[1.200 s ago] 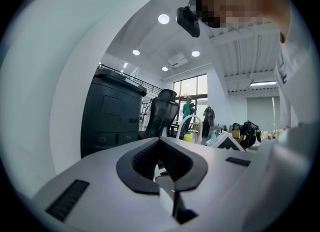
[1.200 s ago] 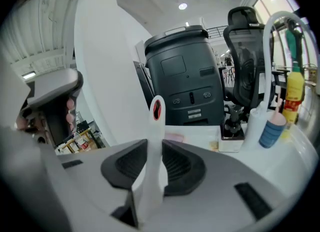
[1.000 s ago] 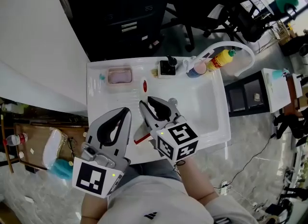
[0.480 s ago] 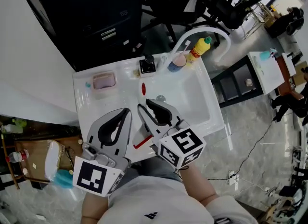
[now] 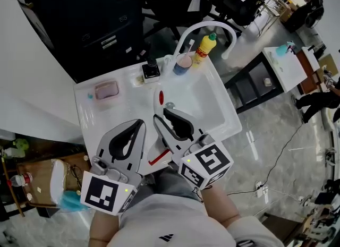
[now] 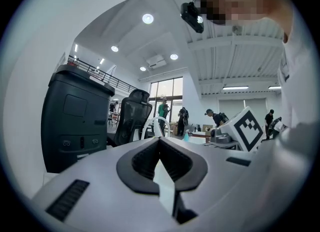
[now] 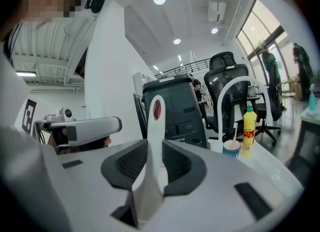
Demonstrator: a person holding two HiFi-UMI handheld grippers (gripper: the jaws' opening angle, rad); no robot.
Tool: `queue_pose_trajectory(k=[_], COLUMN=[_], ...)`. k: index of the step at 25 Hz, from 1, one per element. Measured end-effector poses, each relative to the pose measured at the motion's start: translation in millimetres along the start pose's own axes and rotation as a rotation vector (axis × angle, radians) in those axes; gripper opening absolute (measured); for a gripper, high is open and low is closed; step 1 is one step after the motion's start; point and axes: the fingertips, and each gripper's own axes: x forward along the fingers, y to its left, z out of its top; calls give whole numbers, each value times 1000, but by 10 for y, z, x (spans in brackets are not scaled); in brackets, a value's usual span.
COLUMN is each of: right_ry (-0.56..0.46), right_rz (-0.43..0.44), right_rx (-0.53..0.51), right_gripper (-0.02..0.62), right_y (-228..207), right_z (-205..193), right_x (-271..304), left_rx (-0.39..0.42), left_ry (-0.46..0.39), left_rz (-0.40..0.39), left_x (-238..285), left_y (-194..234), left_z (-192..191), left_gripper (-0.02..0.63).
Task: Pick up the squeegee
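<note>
Fingers [image 7: 181, 166] of the right gripper [image 7: 155, 146] are clenched on the squeegee [image 7: 156, 114]. Its white handle runs between them and juts past their tips, over the white sink counter [image 5: 87, 117]. Left gripper [image 6: 159, 142] fingers are pressed together, empty, just beside it.

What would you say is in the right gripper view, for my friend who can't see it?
The right gripper grips a white squeegee handle with a red spot near its tip. Past it stand a yellow bottle, a cup and a white arched faucet; the left gripper shows at the left.
</note>
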Motion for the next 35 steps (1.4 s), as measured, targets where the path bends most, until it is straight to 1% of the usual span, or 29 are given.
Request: queue_pose_trajectory(k=[14,24,35], right_ry=[-82,-130,-154], right_rz=[-7,15,44], right_rx=[-49,-75,-96], right_gripper=[101,103,103], right_y=[257,389,484], right_z=[147,255,282], right_x=[-468,-711,-837], left_rx=[22,35,50], left_ry=[4,6,0], left_rz=[-40,-30,-16], left_x=[-206,-285,-366], left_y=[-323,-469,-568], left_z=[-13,15,48], left_gripper=[6,6,6])
